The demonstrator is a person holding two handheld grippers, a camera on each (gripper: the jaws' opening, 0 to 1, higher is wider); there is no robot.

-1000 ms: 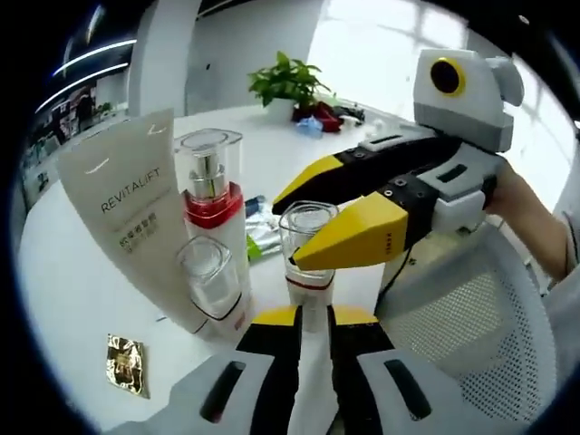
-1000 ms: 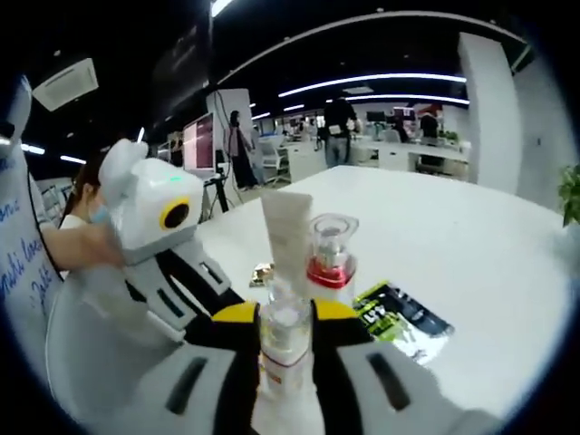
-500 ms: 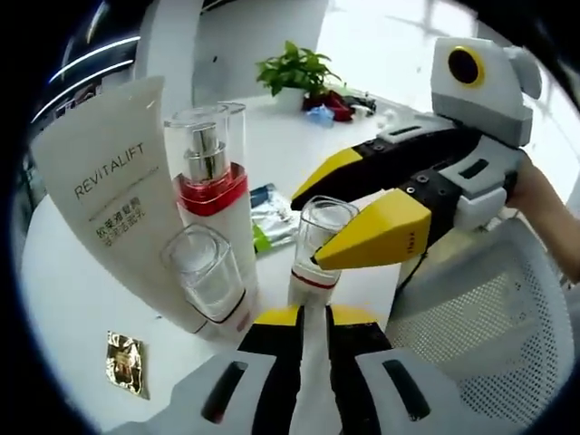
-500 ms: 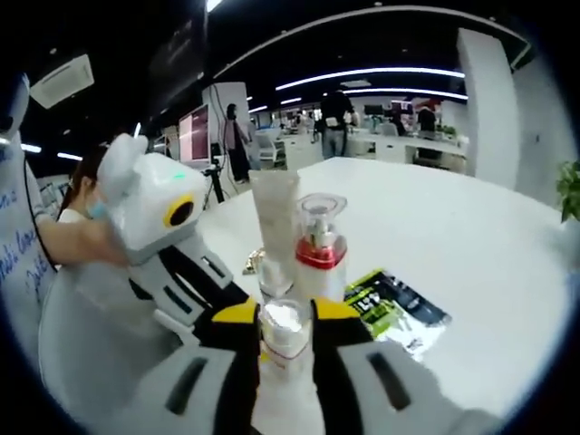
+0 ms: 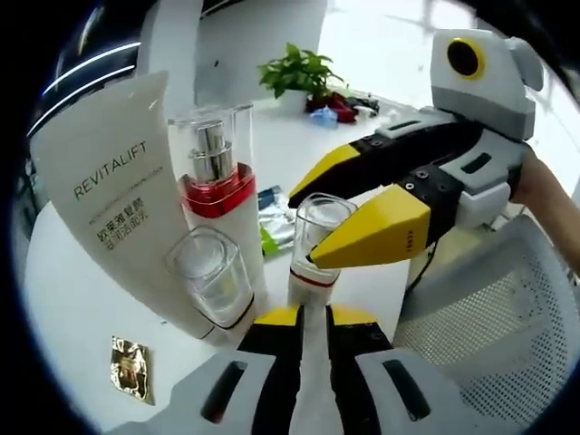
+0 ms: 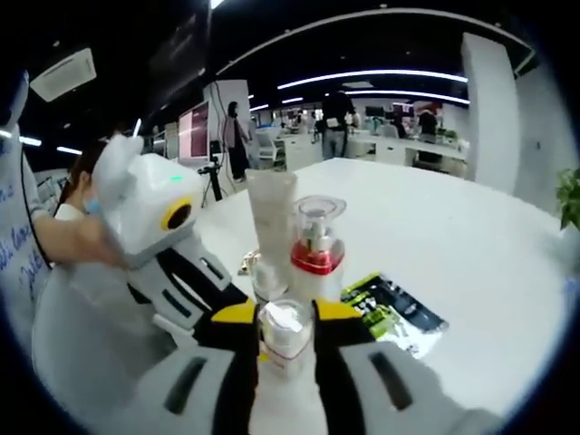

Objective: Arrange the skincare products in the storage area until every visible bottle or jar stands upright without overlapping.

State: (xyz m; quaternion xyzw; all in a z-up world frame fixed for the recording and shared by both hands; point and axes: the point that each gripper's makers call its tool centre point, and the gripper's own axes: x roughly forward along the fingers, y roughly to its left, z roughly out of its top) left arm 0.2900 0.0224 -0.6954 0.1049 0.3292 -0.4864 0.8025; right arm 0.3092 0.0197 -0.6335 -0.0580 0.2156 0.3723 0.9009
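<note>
Left gripper view: small bottle [image 5: 313,249] standing upright on white table [image 5: 72,299], just beside pump bottle [image 5: 217,213], short jar [image 5: 207,272] and cream tube [image 5: 113,199]. Left gripper [image 5: 313,317] clenched low on the small bottle; right gripper [image 5: 358,213] clamped across its clear cap. Compared with a second ago, group sits closer and larger, small bottle more nearly plumb. Judged: steadying of the bottle almost done, release pending. Green packet [image 5: 272,227] lying flat behind. Right gripper view: same cap pinched between right gripper [image 6: 283,313], pump bottle [image 6: 315,249] directly beyond, not overlapping.
</note>
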